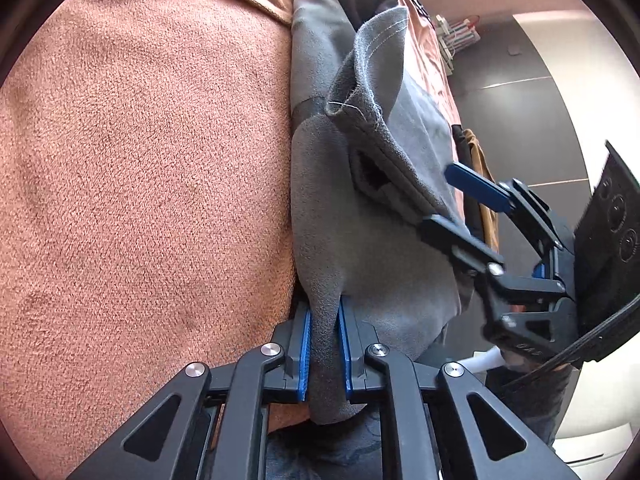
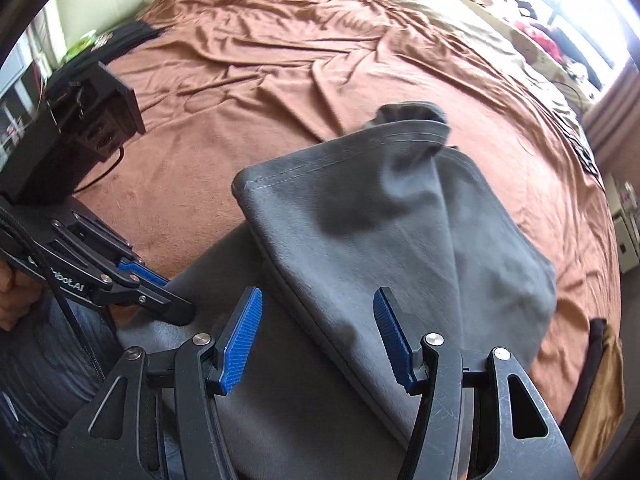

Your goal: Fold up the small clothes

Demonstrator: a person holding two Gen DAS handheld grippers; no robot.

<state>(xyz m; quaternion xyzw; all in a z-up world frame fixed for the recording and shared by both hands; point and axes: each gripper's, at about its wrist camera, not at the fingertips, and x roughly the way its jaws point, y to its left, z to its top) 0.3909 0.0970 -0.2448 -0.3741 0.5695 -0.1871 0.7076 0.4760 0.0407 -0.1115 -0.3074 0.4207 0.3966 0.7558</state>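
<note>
A fold of the grey garment (image 1: 376,200) is pinched by the left hand-held gripper (image 1: 325,344) at the edge of the brown bed (image 1: 140,180). The right hand-held gripper (image 2: 318,334) is spread wide above the garment, grasping nothing.

A bed (image 2: 304,80) with a rumpled rust-brown cover; bright window (image 2: 592,12) beyond its far corner; dark floor (image 1: 516,92) beside it.

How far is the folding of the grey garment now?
Done: one part of the grey garment already lies folded over the rest. In hand: the left gripper is shut on its edge, while the right gripper is open above the cloth. Left: the hem stands bunched, so smoothing and the last folds on the brown bedspread remain.
</note>
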